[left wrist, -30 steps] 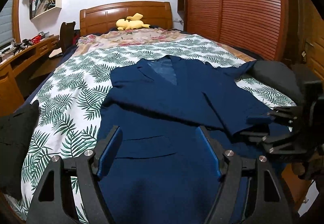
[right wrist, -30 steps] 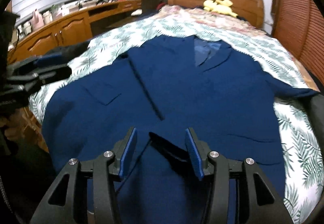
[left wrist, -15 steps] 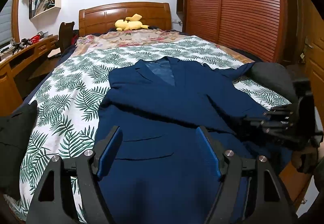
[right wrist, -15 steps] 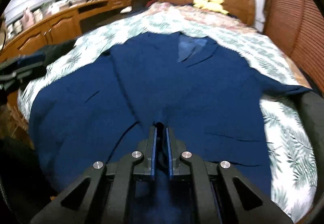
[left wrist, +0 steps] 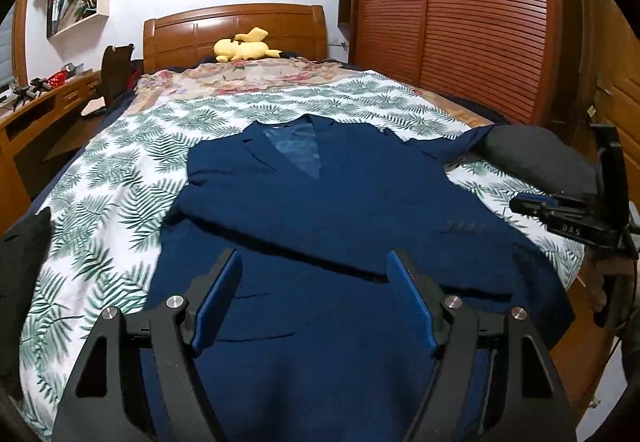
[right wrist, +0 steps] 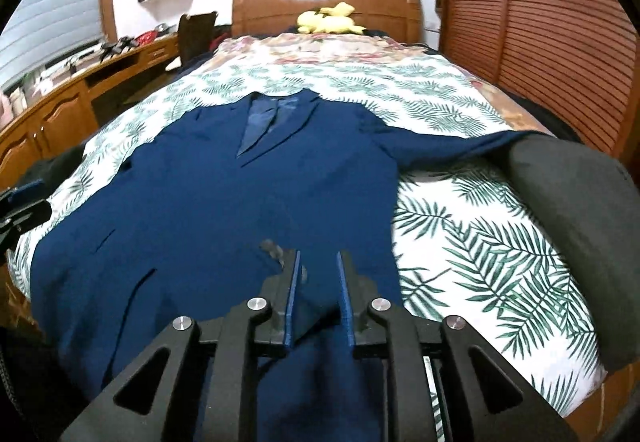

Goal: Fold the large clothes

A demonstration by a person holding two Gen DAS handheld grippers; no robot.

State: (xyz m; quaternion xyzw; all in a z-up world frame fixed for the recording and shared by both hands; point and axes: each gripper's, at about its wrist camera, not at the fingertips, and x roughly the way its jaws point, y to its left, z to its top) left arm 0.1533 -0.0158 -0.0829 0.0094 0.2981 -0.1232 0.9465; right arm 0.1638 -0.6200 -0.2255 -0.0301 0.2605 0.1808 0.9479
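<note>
Right gripper (right wrist: 318,274) shifted toward 3 o'clock hem of navy jacket (right wrist: 224,202); jaws just reopening, narrow, fabric fold between, grip uncertain. Left gripper (left wrist: 314,274) wide, empty, above jacket.

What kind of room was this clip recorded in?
A bedroom, most likely in a home: a bed with a wooden headboard, a slatted wooden wardrobe, and a desk under wall shelves.

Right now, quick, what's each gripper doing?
Left gripper: open, holding nothing.
Right gripper: fingers just opening slightly, jacket cloth between them; grip unclear.
</note>
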